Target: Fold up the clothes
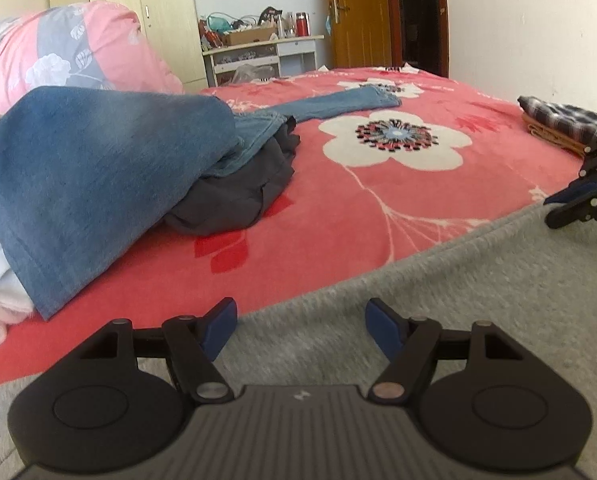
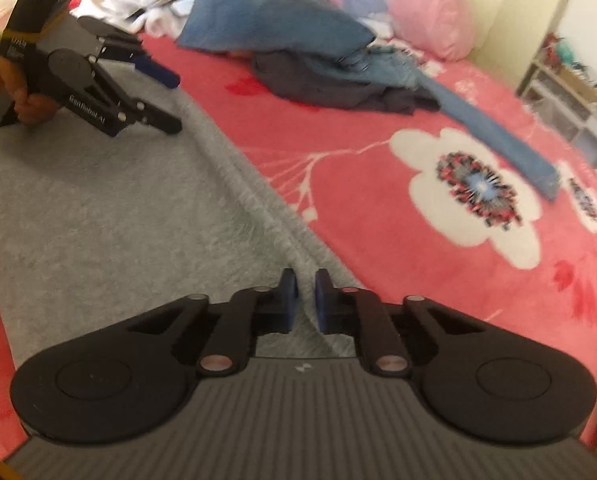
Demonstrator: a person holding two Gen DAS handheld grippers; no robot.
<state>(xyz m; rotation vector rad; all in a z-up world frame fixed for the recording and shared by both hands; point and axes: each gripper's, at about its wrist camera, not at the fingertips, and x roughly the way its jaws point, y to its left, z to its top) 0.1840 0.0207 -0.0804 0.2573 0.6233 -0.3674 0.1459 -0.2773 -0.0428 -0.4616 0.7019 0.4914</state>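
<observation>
Two layers of grey cloth (image 2: 98, 208) lie flat on the bed (image 2: 378, 240), and that cloth is my landmark. My right gripper (image 2: 306, 296) sits at its near long edge with the jaws clenched on the raised seam, a thin ridge of fabric pinched between the blue pads (image 2: 288, 296). My left gripper (image 1: 300, 326) hangs over the far end of the same cloth with its jaws released and nothing between them; the right view shows it from the side, close above the fabric, though I cannot tell whether it touches.

I judge the cloth soft, fleecy and light, limp enough to sag between two holds, and not slippery. It should be taken at the edge, both layers together, one hold at each end so it lifts evenly.

Beyond the cloth lies a heap: jeans (image 1: 98, 168) draped over a dark garment (image 1: 238, 196). Further off, past its right end, sits a folded plaid pile (image 1: 558, 120).
</observation>
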